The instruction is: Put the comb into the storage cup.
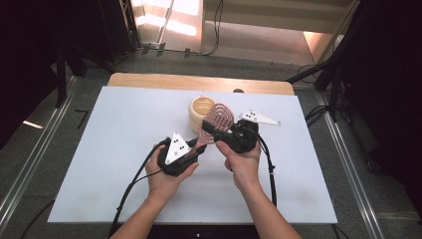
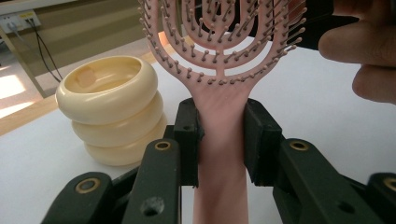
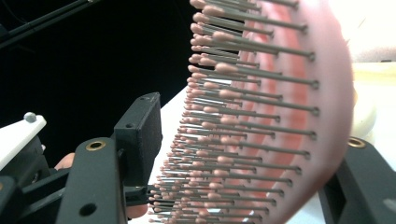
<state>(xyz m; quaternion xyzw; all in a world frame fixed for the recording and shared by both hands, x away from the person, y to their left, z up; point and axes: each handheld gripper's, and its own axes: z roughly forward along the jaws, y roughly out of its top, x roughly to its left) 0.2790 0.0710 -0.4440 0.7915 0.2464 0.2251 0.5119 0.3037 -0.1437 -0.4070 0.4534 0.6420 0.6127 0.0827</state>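
Left gripper [image 2: 222, 140] clamped on pink hairbrush [image 2: 219, 56] handle, head above jaws.

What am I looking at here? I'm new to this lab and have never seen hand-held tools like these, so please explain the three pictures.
A person sits at a white table and holds a black two-jaw gripper in each hand. One picture looks down from above; the other two come from small cameras riding on the grippers, looking along their jaws. The left gripper is clamped on the handle of a pink hairbrush. The right gripper has its jaws on either side of the brush's bristled head, one jaw still short of the bristle tips. Behind the brush stands a cream ribbed pot, open at the top.
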